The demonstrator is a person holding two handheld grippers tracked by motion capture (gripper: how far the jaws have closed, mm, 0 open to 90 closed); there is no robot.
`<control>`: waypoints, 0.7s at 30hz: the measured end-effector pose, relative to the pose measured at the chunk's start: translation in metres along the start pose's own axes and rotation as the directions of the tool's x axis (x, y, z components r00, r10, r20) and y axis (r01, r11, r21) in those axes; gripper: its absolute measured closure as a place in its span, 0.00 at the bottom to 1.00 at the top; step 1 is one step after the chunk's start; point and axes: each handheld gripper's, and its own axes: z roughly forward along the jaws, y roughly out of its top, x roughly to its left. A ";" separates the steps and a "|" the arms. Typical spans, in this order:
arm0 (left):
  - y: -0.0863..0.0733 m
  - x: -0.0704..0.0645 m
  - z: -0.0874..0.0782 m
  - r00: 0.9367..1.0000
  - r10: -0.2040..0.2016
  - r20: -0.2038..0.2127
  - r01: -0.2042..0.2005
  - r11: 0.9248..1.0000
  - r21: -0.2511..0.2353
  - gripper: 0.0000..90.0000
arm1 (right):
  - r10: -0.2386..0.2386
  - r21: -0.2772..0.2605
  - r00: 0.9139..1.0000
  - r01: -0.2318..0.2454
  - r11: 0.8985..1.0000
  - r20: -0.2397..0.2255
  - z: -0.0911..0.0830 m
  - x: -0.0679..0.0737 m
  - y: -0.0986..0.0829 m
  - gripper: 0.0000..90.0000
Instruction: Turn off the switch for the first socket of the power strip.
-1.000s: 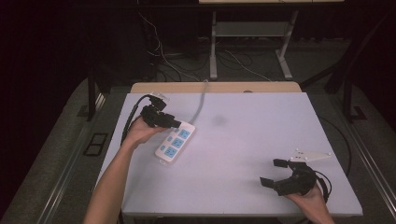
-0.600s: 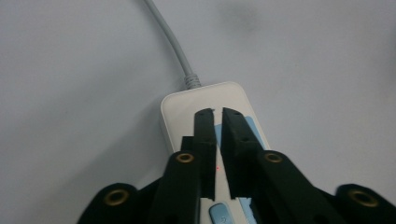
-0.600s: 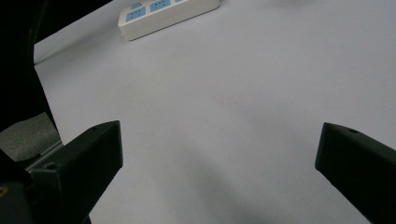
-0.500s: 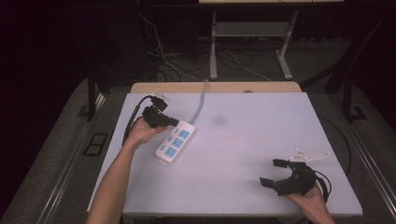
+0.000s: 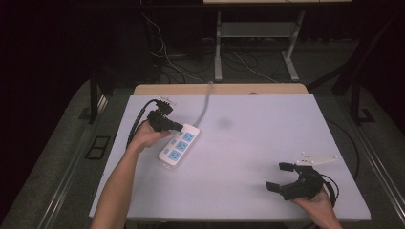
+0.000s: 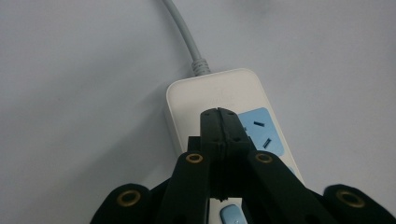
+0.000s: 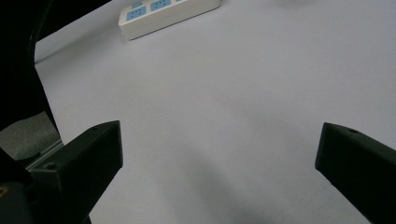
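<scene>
While our left claw (image 5: pixel 177 127) presses its two jaws flat together with nothing between them, its tip rests over the cable end of the white power strip (image 5: pixel 179 145), right at the first blue socket panel (image 6: pixel 262 132), as the left gripper view shows. We see the strip lying on the counter (image 5: pixel 248 143) at about ten o'clock from the counter's middle, set at a slant, with its grey cord (image 5: pixel 206 102) running off toward twelve o'clock and over the far edge. Every socket we can see on the strip holds no plug; the one under the claw we cannot judge.

Our right claw (image 5: pixel 281 175) sits at about five o'clock, near the counter's near edge, its jaws spread wide and gripping nothing. Through the right gripper view we look between those jaws across bare white surface toward the power strip (image 7: pixel 168 14), which lies well apart at the top of that view.

From the strip, open counter stretches toward three o'clock all the way to the right edge, and toward six o'clock down to the near edge. At nine o'clock the strip sits near the left edge, where our left hand (image 5: pixel 145 138) and forearm come in. A faint grey smudge (image 5: pixel 223 123) marks the surface just beyond the strip toward two o'clock.
</scene>
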 end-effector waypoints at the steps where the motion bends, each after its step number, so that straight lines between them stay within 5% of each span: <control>1: 0.000 0.000 0.001 1.000 0.000 -0.003 0.000 1.000 0.002 1.00 | 0.000 0.000 1.000 0.000 1.000 0.000 0.000 0.000 0.000 0.01; 21: -0.002 0.002 0.009 1.000 0.009 0.001 -0.009 0.999 0.033 1.00 | -0.001 0.001 1.000 0.001 1.000 0.001 0.000 0.000 0.000 0.01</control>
